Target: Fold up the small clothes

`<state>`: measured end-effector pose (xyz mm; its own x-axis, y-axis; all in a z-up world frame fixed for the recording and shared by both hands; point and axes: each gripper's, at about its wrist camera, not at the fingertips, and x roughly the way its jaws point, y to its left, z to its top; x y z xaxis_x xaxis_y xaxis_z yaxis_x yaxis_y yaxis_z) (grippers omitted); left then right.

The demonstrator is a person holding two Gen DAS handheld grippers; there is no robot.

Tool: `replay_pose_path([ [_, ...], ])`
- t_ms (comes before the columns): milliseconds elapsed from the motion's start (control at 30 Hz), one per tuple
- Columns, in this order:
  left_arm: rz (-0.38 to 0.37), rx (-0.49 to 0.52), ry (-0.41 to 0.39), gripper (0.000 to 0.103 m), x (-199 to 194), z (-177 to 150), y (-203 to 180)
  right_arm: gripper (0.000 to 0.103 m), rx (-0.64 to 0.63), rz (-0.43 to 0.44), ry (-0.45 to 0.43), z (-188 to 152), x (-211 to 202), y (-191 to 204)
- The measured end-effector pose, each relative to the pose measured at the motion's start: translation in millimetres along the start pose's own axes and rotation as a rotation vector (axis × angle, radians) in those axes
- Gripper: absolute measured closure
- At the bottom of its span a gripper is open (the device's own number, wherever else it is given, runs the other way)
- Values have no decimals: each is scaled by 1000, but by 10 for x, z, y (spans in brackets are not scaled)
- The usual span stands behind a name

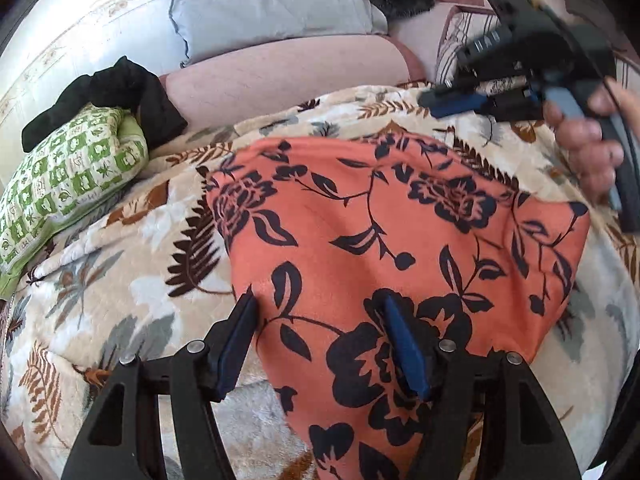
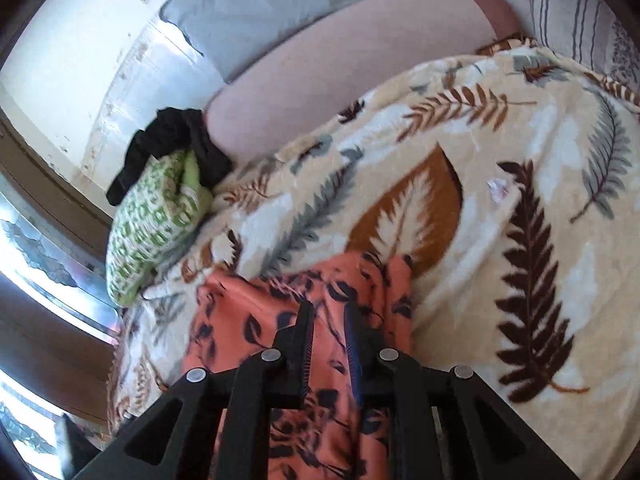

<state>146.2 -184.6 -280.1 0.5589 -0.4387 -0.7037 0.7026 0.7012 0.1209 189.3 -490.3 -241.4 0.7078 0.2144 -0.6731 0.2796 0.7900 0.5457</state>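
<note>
An orange cloth with black flowers [image 1: 380,216] lies spread on the leaf-print blanket [image 1: 120,248]. My left gripper [image 1: 320,312] stands open low over the cloth's near part. Its left finger is at the cloth's left edge, its right finger over a black flower, and nothing is pinched between the pads. My right gripper [image 1: 436,102], held by a hand [image 1: 584,148], hovers beyond the cloth's far edge and is blurred. In the right wrist view the right gripper [image 2: 330,316] shows a narrow gap between its jaws. The orange cloth [image 2: 240,320] lies under it, not gripped.
A green checked pillow [image 1: 68,176] with a black garment [image 1: 116,92] draped on it sits at the left. A grey pillow [image 1: 264,4] and a pink bolster [image 1: 288,72] lie at the back. A striped cushion [image 2: 568,12] is at the far right.
</note>
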Motion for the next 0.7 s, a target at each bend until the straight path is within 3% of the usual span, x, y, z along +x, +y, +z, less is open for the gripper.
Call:
replay_pose_path([
  [67, 29, 42, -19, 36, 10, -31, -40, 85, -36, 5, -4, 57, 66, 174],
  [167, 8, 34, -14, 36, 11, -40, 8, 85, -47, 1, 39, 70, 324, 298],
  [267, -8, 32, -4, 36, 0, -21, 27, 87, 19, -127, 223, -67, 872, 92],
  [300, -14, 29, -10, 36, -6, -18, 38, 90, 50, -99, 235, -114, 979, -16],
  [433, -58, -12, -14, 36, -25, 37, 120, 87, 119, -46, 213, -58, 758, -72],
  [567, -126, -131, -45, 36, -190, 115, 363, 85, 11, -54, 182, -120, 388, 128],
  [700, -64, -190, -83, 29, -291, 140, 545, 85, -88, -23, 172, -334, -16, 352],
])
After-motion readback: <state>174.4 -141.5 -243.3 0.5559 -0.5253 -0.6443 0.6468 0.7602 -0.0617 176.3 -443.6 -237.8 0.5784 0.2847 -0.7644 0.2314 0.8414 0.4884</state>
